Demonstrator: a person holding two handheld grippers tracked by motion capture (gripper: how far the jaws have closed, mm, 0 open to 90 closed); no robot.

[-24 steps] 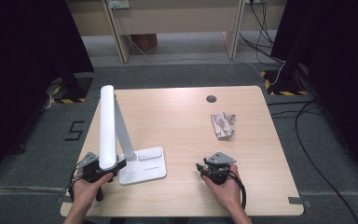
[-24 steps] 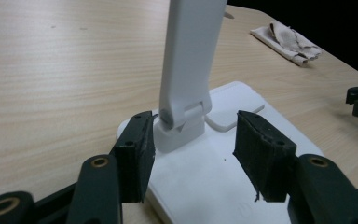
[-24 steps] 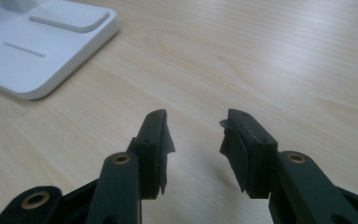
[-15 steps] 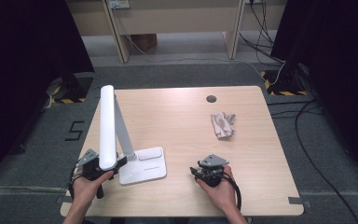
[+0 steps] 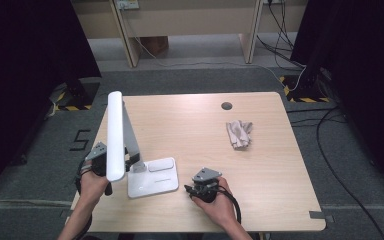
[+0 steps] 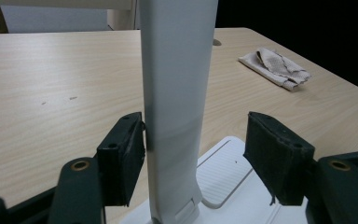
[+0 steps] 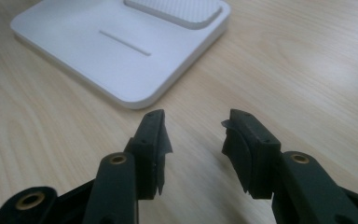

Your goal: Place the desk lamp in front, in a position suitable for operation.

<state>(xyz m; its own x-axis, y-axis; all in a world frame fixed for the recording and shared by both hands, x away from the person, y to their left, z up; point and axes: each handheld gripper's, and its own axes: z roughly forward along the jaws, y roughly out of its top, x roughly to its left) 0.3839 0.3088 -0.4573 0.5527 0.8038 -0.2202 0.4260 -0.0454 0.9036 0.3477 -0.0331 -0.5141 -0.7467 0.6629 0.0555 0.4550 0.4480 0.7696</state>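
Wooden table (image 5: pixel 190 120), lower left: left gripper (image 6: pixel 193 154), jaws apart, straddles the desk lamp's arm (image 6: pixel 177 93); right gripper (image 7: pixel 196 140) empty, also parted; an off-centre squeeze could tip the lamp.

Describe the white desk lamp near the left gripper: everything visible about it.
The desk lamp looks like matte white plastic: a flat, rounded-corner base with a ribbed pad and a thin groove, a hinged arm rising from its rear left, and a long bar head folded down along it. It stands on the wooden table at the front left. The left gripper straddles the arm; one jaw sits against it, the other stands clear. The right gripper hangs open just short of the base.
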